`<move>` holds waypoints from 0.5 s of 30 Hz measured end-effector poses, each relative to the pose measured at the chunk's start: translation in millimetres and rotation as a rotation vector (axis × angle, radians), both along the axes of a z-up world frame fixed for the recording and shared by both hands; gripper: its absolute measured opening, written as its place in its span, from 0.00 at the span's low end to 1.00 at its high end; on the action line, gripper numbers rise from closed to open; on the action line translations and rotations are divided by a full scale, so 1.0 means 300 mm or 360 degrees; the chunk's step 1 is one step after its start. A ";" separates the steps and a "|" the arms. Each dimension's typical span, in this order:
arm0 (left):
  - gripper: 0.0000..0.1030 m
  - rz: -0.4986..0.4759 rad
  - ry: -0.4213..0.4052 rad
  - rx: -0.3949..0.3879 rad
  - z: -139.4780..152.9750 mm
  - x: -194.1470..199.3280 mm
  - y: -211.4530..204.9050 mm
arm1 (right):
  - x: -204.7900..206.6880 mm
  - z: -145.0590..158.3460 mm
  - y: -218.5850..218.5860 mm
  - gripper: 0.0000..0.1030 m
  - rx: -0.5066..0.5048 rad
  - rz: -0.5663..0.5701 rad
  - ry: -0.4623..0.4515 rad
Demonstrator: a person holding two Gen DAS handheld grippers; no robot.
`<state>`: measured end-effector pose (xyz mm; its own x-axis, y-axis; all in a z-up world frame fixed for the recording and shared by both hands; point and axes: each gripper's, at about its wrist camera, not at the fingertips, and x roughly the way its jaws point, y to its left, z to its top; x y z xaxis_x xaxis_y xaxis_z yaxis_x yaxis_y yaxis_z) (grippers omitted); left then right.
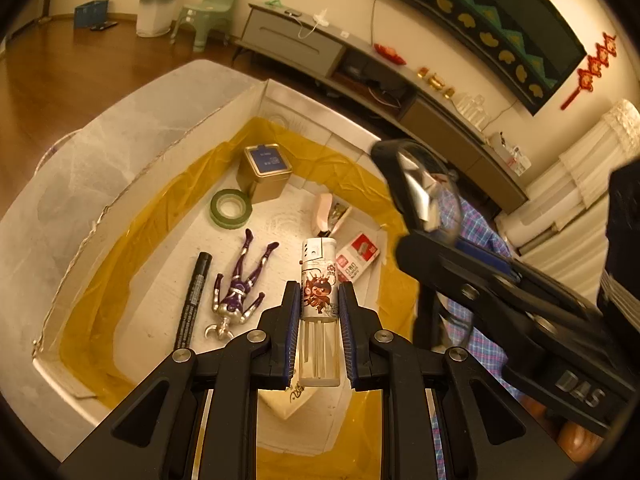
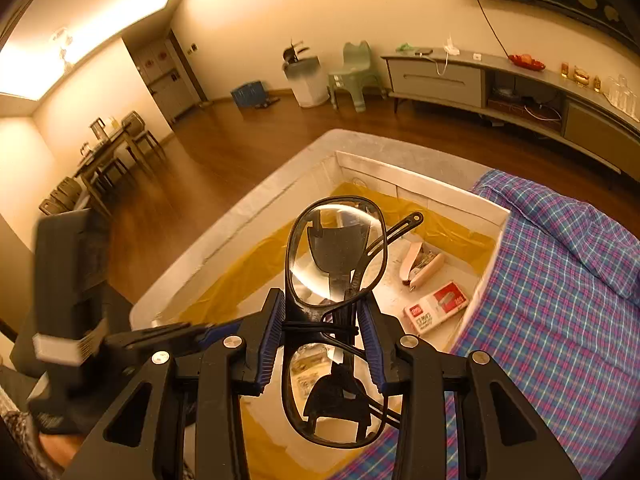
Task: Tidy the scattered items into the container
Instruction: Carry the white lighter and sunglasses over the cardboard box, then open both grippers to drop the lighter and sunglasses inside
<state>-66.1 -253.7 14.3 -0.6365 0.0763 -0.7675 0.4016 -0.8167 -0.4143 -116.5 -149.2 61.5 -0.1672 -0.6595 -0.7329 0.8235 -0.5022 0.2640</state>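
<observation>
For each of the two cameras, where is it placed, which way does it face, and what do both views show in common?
Left wrist view: sits on the left hand-held gripper, looks down along its fingers into the box; shows that gripper shut on a lighter, the right hand-held gripper blurred at the right.
Right wrist view: sits on the right hand-held gripper, looks down at the same box and the room beyond; shows that gripper shut on glasses, the other blurred at the left.
Shared: box, red and white packet, checked cloth, green chair.
</observation>
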 end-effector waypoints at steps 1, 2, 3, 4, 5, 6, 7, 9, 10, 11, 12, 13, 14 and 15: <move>0.20 0.0000 -0.0009 0.0006 -0.005 -0.010 -0.001 | -0.013 -0.008 -0.019 0.38 0.0019 0.0002 0.0003; 0.20 0.0001 -0.0016 0.0010 -0.009 -0.019 -0.002 | -0.024 -0.015 -0.037 0.38 0.0036 0.0002 0.0008; 0.21 0.0003 -0.0028 0.0016 -0.015 -0.029 -0.004 | -0.038 -0.024 -0.057 0.38 0.0055 0.0001 0.0014; 0.30 0.0002 -0.0043 0.0025 -0.023 -0.040 -0.006 | -0.051 -0.035 -0.078 0.38 0.0076 0.0002 0.0020; 0.37 -0.0004 -0.0058 0.0044 -0.035 -0.050 -0.008 | -0.066 -0.047 -0.096 0.39 0.0098 -0.0005 0.0026; 0.42 -0.0006 -0.0072 0.0056 -0.047 -0.057 -0.010 | -0.081 -0.058 -0.109 0.39 0.0118 -0.0015 0.0026; 0.42 -0.0004 -0.0083 0.0055 -0.057 -0.060 -0.011 | -0.096 -0.072 -0.123 0.39 0.0138 -0.0023 0.0018; 0.42 0.0002 -0.0088 0.0054 -0.071 -0.058 -0.014 | -0.120 -0.095 -0.134 0.41 0.0167 -0.0060 0.0006; 0.42 0.0001 -0.0087 0.0055 -0.077 -0.053 -0.016 | -0.128 -0.104 -0.134 0.41 0.0170 -0.0072 -0.0005; 0.42 -0.0001 -0.0085 0.0056 -0.080 -0.050 -0.017 | -0.132 -0.110 -0.133 0.41 0.0168 -0.0080 -0.0017; 0.42 -0.0001 -0.0082 0.0055 -0.081 -0.046 -0.019 | -0.134 -0.114 -0.129 0.42 0.0166 -0.0088 -0.0024; 0.42 0.0003 -0.0078 0.0051 -0.083 -0.041 -0.023 | -0.137 -0.117 -0.125 0.42 0.0163 -0.0094 -0.0029; 0.42 0.0004 -0.0074 0.0048 -0.083 -0.037 -0.028 | -0.138 -0.120 -0.121 0.42 0.0161 -0.0097 -0.0035; 0.42 0.0007 -0.0071 0.0045 -0.082 -0.034 -0.032 | -0.138 -0.123 -0.114 0.42 0.0159 -0.0101 -0.0041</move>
<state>-76.2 -263.2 -10.4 -0.6020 0.0955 -0.7928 0.4237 -0.8033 -0.4185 -157.7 -183.4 24.7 -0.1867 -0.5716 -0.7990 0.7828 -0.5780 0.2306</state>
